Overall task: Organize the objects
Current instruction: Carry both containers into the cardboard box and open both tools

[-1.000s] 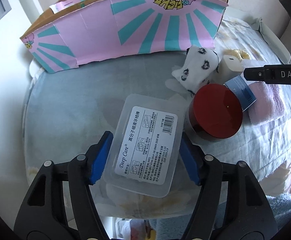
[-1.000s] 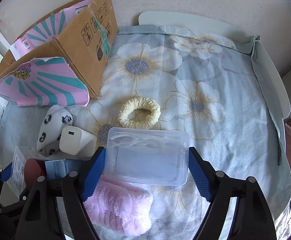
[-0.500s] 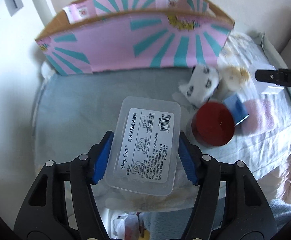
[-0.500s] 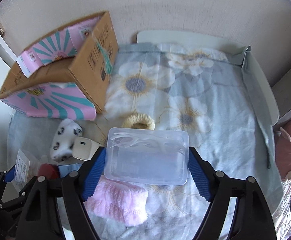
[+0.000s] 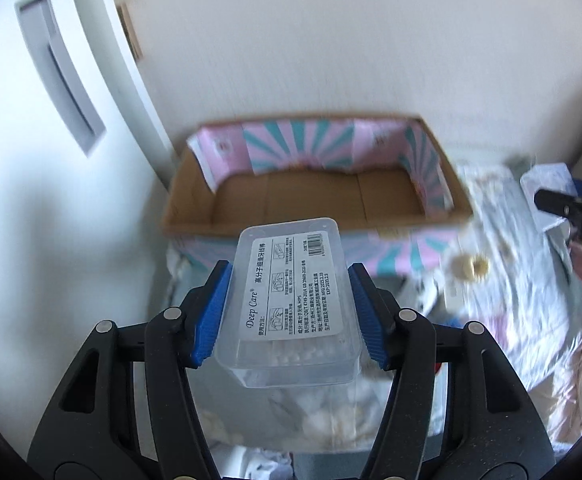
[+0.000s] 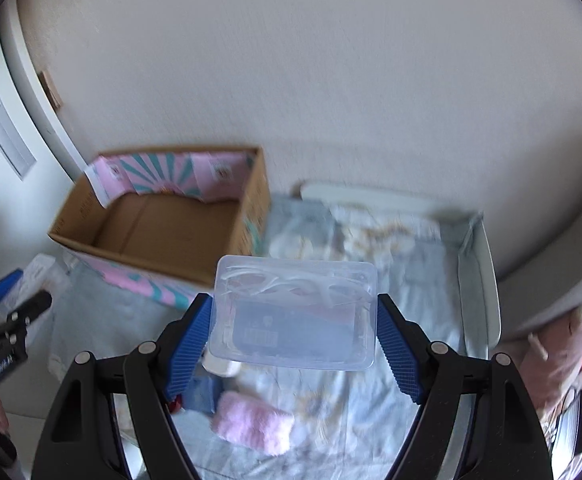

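The cardboard box (image 5: 315, 200) at the bed's (image 6: 411, 420) far corner looks empty, so sorting has barely begun: the left claw (image 5: 289, 312), closing, holds a labelled plastic case (image 5: 291, 304), the right claw (image 6: 293, 328) a clear tub (image 6: 295, 312), both lifted above the bed.

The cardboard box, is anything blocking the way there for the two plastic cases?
Nothing visible does. The cardboard box is open on top and looks empty. The labelled case in the left gripper and the clear case in the right gripper are lifted above the bed.
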Demonstrator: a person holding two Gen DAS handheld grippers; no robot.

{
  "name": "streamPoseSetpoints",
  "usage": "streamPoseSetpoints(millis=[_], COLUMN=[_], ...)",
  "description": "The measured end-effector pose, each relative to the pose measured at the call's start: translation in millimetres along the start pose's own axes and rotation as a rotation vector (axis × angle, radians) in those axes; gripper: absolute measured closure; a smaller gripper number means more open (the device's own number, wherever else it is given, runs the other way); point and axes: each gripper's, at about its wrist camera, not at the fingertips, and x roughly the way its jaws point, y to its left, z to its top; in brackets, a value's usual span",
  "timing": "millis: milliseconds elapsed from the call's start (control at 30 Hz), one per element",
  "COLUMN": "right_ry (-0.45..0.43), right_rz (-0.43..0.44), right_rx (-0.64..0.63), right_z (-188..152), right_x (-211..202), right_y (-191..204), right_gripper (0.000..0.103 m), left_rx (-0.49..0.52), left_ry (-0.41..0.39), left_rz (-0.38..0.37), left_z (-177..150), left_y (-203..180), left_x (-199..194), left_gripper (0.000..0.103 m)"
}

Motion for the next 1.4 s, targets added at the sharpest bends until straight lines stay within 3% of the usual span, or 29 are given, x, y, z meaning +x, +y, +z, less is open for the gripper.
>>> streamPoseSetpoints(millis=[167, 333, 667, 1133, 1300, 1400], right_ry=[-0.037, -0.036, 0.06, 0.253, 0.311, 0.328], right_rz=[0.035, 0.063, 0.131, 0.195, 0.225, 0.229], right_rx=[-0.031, -0.058, -0.136, -0.17, -0.135, -0.131], right_z=[35.5, 67.3, 110.8, 98.3, 85.7, 79.3], right_x=[-9.1, -5.2, 54.4, 157.6, 183.9, 192.3], right_y=[19.7, 45.1, 105.8, 149.3, 149.9, 149.8], right_gripper=[0.026, 0.027, 0.026, 0.026, 0.026, 0.026], left_rx=[-0.005, -0.021, -0.062, -0.02, -0.03, -0.024], left_ry=[-0.032, -0.007, 0.14, 0.339, 0.392, 0.385], left_rz=[0.005, -0.023, -0.047, -0.064, -0.06, -0.05], left_z=[42.1, 82.3, 132.6, 114.1, 103.4, 106.3], left_y=[17.0, 36.3, 66.3, 56.4, 56.2, 56.1], left_x=[2.0, 22.5, 108.9, 217.5, 238.7, 240.4], left_gripper=[0.047, 0.047, 0.047, 0.047, 0.047, 0.047])
